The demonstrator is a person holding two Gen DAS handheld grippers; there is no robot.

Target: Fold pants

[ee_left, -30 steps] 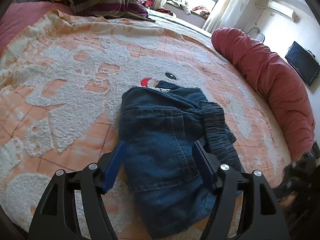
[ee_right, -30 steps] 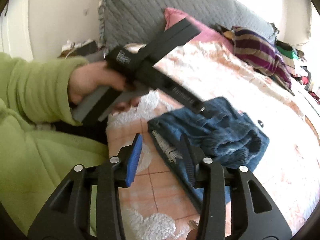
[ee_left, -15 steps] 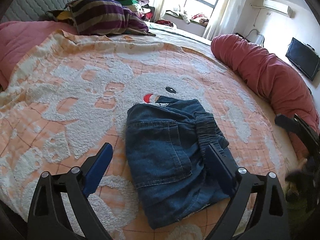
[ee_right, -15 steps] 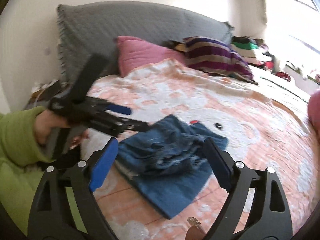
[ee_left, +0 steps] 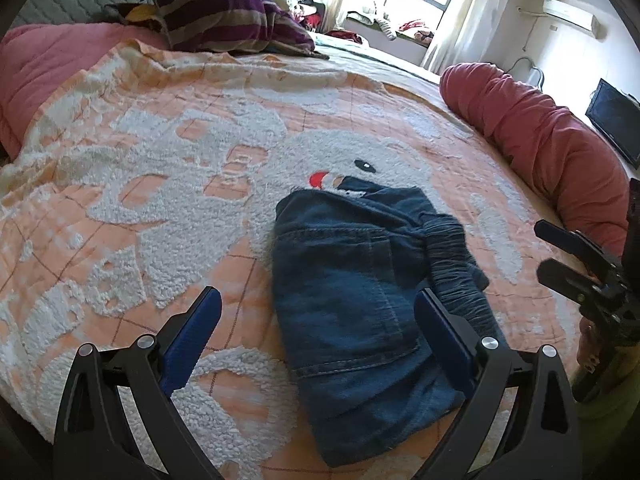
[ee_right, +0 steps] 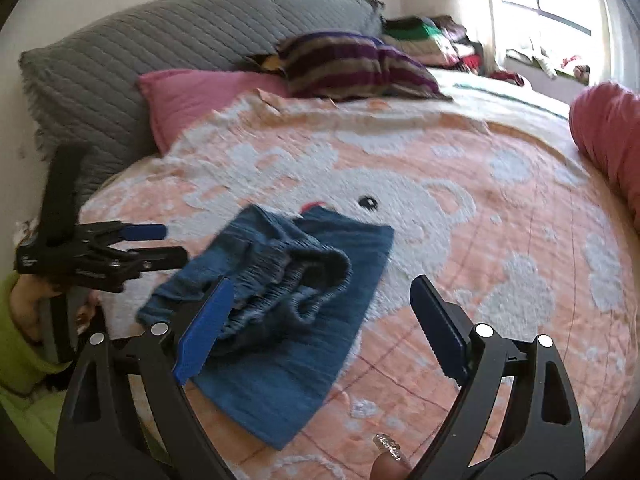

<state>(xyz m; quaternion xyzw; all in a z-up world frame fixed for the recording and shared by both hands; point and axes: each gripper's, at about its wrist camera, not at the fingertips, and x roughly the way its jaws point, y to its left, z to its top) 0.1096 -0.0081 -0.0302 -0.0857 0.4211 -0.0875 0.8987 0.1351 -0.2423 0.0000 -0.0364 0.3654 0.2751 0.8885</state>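
the jeans [ee_left: 360, 312] lie folded into a thick bundle on the orange and white blanket [ee_left: 140, 184], near the close edge of the bed, elastic waistband bunched on the right. the left gripper [ee_left: 316, 320] hangs just above their near end, released, jaws spread wide and clear of the cloth. the right gripper [ee_right: 320, 320], also released, has just been opening, nothing clamped between its blue pads [ee_right: 204, 328].
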